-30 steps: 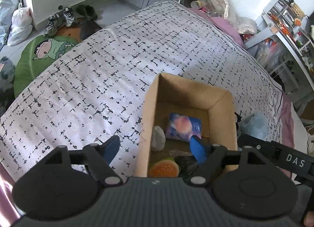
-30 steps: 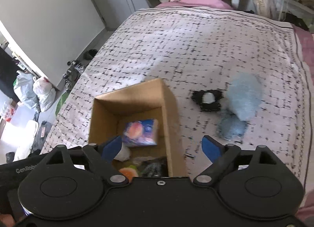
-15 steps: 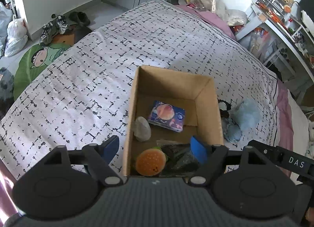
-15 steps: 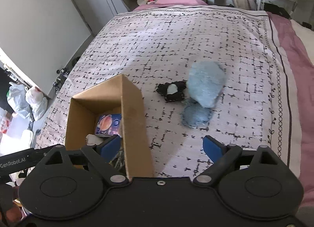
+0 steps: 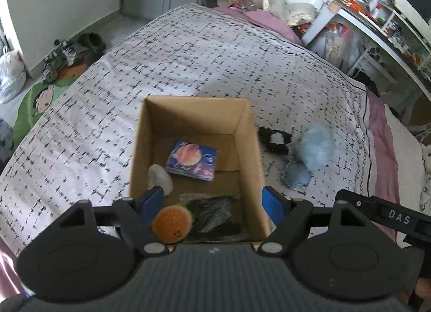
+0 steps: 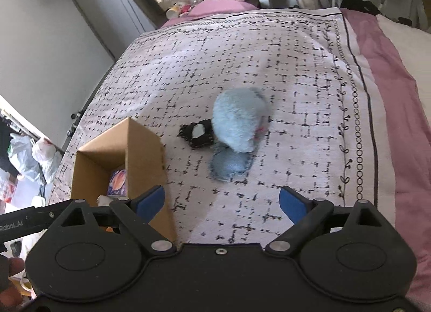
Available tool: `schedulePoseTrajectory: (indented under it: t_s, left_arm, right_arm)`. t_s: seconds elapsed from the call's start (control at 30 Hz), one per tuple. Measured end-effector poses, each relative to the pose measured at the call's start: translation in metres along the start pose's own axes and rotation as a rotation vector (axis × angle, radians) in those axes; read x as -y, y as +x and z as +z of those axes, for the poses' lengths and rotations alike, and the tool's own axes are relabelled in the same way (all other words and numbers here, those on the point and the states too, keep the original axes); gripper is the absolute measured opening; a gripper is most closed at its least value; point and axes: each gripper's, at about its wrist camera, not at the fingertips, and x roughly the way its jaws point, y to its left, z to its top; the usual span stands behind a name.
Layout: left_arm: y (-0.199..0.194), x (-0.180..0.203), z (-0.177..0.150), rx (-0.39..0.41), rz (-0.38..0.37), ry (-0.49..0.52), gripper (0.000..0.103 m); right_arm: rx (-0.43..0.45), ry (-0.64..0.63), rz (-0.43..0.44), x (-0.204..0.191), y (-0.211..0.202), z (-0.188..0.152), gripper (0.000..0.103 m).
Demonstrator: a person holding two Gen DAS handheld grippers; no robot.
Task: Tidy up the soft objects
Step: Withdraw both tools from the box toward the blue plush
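An open cardboard box [image 5: 249, 134] stands on the bed. Inside lie a blue tissue pack [image 5: 191, 160], a white soft lump [image 5: 159, 180], a burger toy [image 5: 171, 224] and a dark bundle [image 5: 214, 213]. My left gripper [image 5: 212, 203] is open and empty above the box's near end. On the bed right of the box lie a fluffy light-blue toy [image 6: 238, 119], a blue round pad [image 6: 229, 162] and a black-and-white item [image 6: 198, 133]. My right gripper [image 6: 222, 201] is open and empty, hovering short of them. The box also shows in the right wrist view [image 6: 145, 150].
The bed has a white sheet with black marks [image 5: 188, 56] and a pink edge [image 6: 390, 75]. Shelves and clutter [image 5: 363, 2] stand beyond the bed. Shoes and a green mat [image 5: 40, 96] lie on the floor to the left.
My left gripper has pulled back and shifted right, so the box is centred. My right gripper has swung right from the box toward the blue toys. Both stay open.
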Motion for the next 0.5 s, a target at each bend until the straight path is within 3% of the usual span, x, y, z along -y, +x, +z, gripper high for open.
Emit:
schedulePoseTrajectory:
  t_s: [0.27, 0.5]
  left_arm:
    - [0.007, 0.037, 0.002, 0.009, 0.001, 0.070, 0.079]
    - [0.014, 0.065, 0.006, 0.043, -0.001, 0.128, 0.078]
  right_arm:
    - [-0.010, 0.042, 0.045, 0.027, 0.007, 0.001, 0.077]
    - [-0.024, 0.099, 0.093, 0.045, 0.020, 0.003, 0.073]
